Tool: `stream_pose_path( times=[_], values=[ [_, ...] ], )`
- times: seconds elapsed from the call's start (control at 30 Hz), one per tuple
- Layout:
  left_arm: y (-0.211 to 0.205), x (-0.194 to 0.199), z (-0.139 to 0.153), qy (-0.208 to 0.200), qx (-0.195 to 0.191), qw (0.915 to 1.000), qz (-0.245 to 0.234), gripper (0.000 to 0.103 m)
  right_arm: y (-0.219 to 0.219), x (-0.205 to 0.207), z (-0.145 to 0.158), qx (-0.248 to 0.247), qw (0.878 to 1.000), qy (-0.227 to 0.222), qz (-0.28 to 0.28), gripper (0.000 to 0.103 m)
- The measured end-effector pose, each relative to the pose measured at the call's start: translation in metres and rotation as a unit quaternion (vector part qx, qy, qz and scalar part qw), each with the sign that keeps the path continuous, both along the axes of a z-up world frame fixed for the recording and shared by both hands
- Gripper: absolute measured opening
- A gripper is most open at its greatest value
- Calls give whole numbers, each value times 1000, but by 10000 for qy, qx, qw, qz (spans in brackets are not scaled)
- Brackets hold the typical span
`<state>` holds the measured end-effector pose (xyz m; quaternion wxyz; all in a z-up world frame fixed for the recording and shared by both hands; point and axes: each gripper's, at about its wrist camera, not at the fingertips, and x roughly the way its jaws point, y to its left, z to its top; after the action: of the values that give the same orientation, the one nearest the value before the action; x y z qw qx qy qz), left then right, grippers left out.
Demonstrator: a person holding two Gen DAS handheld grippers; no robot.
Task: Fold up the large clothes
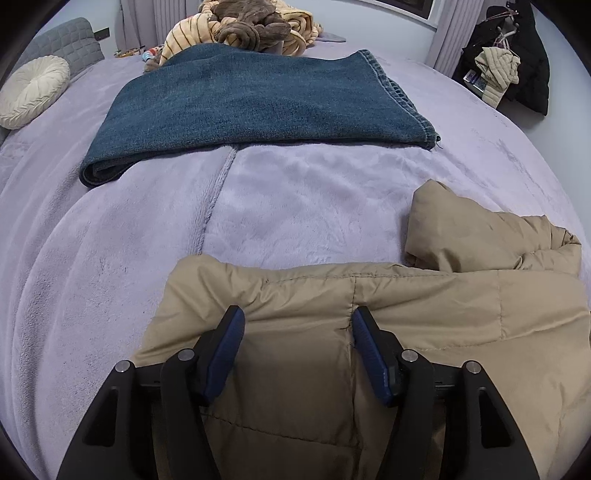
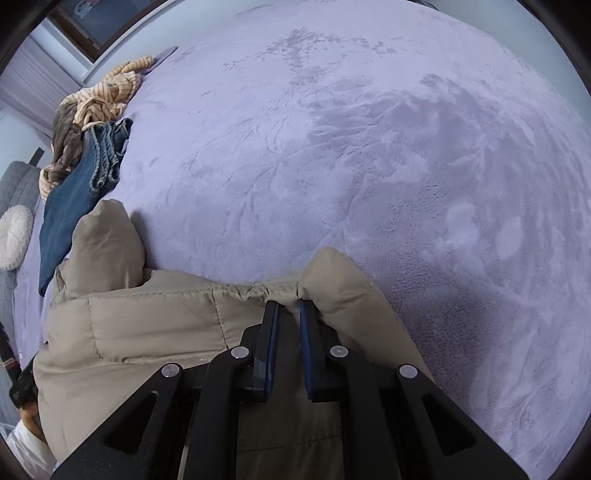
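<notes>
A tan padded jacket (image 1: 424,325) lies on the lilac bed cover (image 1: 110,266), near me. My left gripper (image 1: 297,317) is open, its fingers spread wide over the jacket's top edge, with fabric between them. In the right wrist view the same jacket (image 2: 147,332) fills the lower left. My right gripper (image 2: 288,308) is nearly closed, pinching a fold of the jacket's edge between its blue pads. A puffed part of the jacket (image 2: 107,247) stands up at the left.
Folded blue jeans (image 1: 251,99) lie farther up the bed, with a heap of striped and brown clothes (image 1: 251,26) behind. A round cream cushion (image 1: 31,88) sits at the left. Dark clothes hang at the far right (image 1: 517,62). The bed cover (image 2: 369,147) stretches to the right.
</notes>
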<state>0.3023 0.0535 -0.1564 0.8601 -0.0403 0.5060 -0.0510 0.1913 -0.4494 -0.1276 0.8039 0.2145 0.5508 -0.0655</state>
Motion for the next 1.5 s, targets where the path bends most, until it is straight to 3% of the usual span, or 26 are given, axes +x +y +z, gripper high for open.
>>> stream_pose_path(
  times=[0.2, 0.3, 0.33, 0.37, 0.43, 0.53, 0.63, 0.7, 0.87, 1.1, 1.17, 1.5],
  values=[
    [14, -12, 24, 103, 1, 9995, 292, 67, 0, -1, 17, 102, 9998, 41, -160, 17],
    [24, -26, 39, 141, -52, 9993, 330, 67, 6, -12, 35, 119, 9999, -51, -34, 30],
    [28, -31, 43, 167, -95, 9992, 353, 70, 7, -18, 41, 141, 9999, -95, -14, 37],
    [32, -37, 47, 190, -116, 9989, 411, 86, 8, -24, 47, 187, 9997, -141, -9, 41],
    [38, -52, 55, 166, -134, 9980, 589, 96, 10, -35, 55, 265, 9994, -199, -37, 41],
    [44, -70, 61, 248, -182, 9973, 674, 96, 11, -53, 64, 415, 9988, -218, -101, 42],
    [43, -88, 62, 386, -147, 9969, 669, 97, 15, -71, 69, 549, 9982, -225, -121, 50],
    [41, -98, 62, 480, -98, 9966, 657, 103, 18, -83, 72, 647, 9975, -229, -143, 54],
    [36, -127, 66, 621, -148, 9958, 656, 103, 28, -114, 80, 826, 9963, -185, -139, 64],
    [30, -157, 69, 798, -162, 9950, 580, 103, 37, -156, 82, 1087, 9936, -62, -301, 68],
    [27, -165, 68, 849, -118, 9949, 529, 103, 40, -167, 82, 1162, 9926, -38, -340, 82],
    [29, -192, 52, 1085, -258, 9918, 622, 103, 50, -203, 69, 1485, 9879, 49, -437, 82]
  ],
)
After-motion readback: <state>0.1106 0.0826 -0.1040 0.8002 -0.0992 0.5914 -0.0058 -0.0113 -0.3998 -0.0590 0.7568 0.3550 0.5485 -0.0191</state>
